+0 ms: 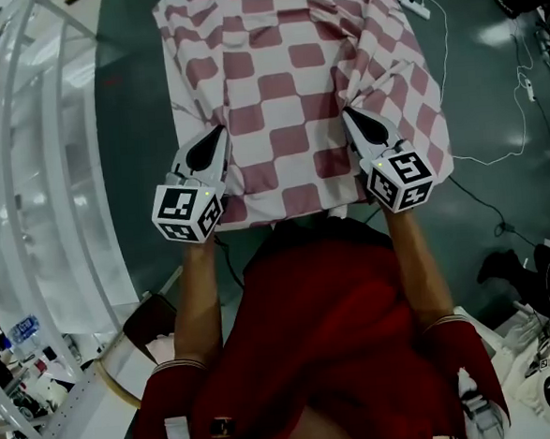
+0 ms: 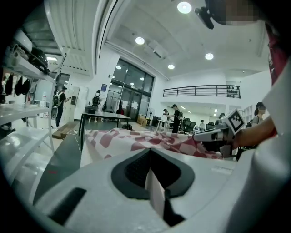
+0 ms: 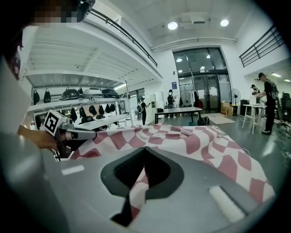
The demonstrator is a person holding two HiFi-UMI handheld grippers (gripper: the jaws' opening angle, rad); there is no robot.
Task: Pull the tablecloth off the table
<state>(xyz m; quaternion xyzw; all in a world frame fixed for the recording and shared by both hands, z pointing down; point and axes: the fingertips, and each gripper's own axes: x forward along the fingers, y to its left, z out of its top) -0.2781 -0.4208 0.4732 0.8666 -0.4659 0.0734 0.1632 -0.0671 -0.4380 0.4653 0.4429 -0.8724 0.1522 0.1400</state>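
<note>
Left gripper (image 1: 220, 130) and right gripper (image 1: 347, 113), each clenched on a pinch of the checked tablecloth (image 1: 284, 82) near its front edge (cloth drapes the surface, hiding it entirely); far end cut off.

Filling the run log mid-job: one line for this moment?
left gripper: shut on red-and-white checked fabric tablecloth | right gripper: shut on tablecloth | tablecloth: puckered at grips

There is 1 tablecloth (image 1: 284, 82). There are 2 grippers: left gripper (image 1: 222, 130) at 9 o'clock, right gripper (image 1: 347, 113) at 3 o'clock.
</note>
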